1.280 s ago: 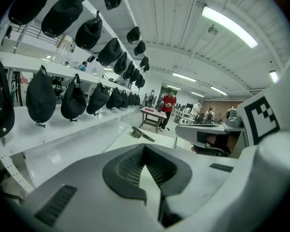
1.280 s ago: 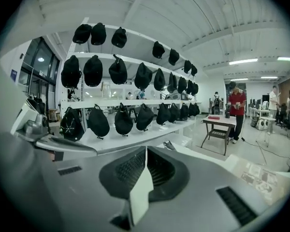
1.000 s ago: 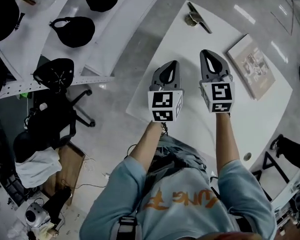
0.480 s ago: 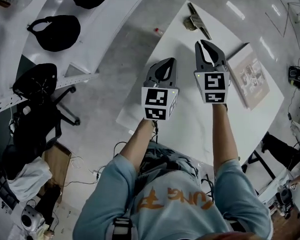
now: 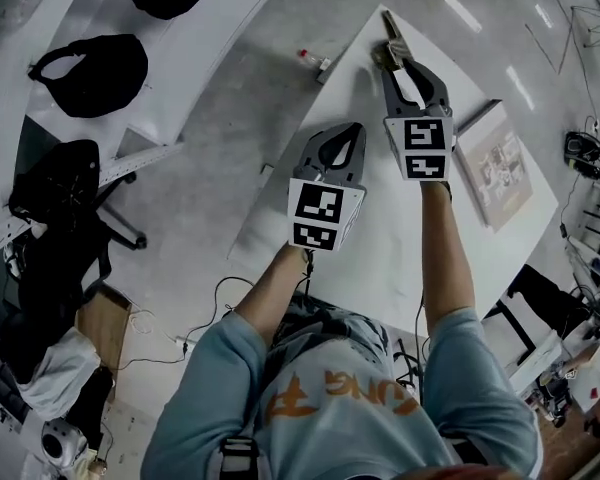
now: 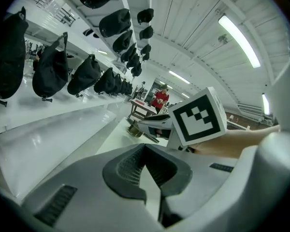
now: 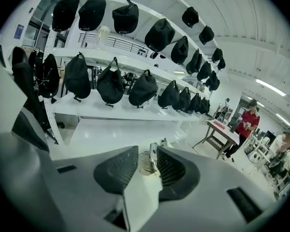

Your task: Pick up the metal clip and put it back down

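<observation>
The metal clip lies at the far end of the white table. My right gripper is stretched out to it and its jaws are opening. In the right gripper view the clip lies between the tips of the right gripper, close to the right pad, and nothing grips it. My left gripper hovers shut and empty over the table's left edge, nearer the person. From the left gripper view, the clip shows ahead of the right gripper's marker cube.
A closed book lies on the table to the right of the right gripper. White shelves with black bags run along the left, with an office chair below them. A small bottle lies on the floor beside the table's far corner.
The right gripper has reached forward along the table to the clip, and its jaws have gone from shut to parted. The left gripper has kept its place, shut.
</observation>
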A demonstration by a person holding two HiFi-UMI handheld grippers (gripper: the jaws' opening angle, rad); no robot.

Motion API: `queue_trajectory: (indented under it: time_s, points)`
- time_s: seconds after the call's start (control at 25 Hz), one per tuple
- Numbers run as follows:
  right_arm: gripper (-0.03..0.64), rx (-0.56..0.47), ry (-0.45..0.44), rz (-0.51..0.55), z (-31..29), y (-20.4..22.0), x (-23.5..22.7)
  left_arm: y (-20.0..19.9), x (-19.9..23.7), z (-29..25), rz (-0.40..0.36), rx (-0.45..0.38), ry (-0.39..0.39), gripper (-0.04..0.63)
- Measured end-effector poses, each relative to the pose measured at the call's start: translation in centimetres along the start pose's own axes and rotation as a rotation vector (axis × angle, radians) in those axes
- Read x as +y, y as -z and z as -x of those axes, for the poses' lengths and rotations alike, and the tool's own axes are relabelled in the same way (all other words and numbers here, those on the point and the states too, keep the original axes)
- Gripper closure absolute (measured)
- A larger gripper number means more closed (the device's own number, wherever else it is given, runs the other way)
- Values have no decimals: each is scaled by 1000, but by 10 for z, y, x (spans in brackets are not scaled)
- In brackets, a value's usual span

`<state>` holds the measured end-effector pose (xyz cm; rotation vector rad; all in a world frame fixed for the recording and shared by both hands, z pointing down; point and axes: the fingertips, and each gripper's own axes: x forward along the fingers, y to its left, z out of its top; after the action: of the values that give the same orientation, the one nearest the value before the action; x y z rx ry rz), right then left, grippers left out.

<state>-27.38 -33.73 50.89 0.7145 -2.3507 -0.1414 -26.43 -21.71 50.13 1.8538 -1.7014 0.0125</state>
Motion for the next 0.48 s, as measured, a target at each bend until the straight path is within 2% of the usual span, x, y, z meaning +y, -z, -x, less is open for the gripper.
queue_trajectory:
  time_s: [0.48]
  points:
    - [502,110,77,114,-33,10,-14,-2,4,-15,48,6,36,586]
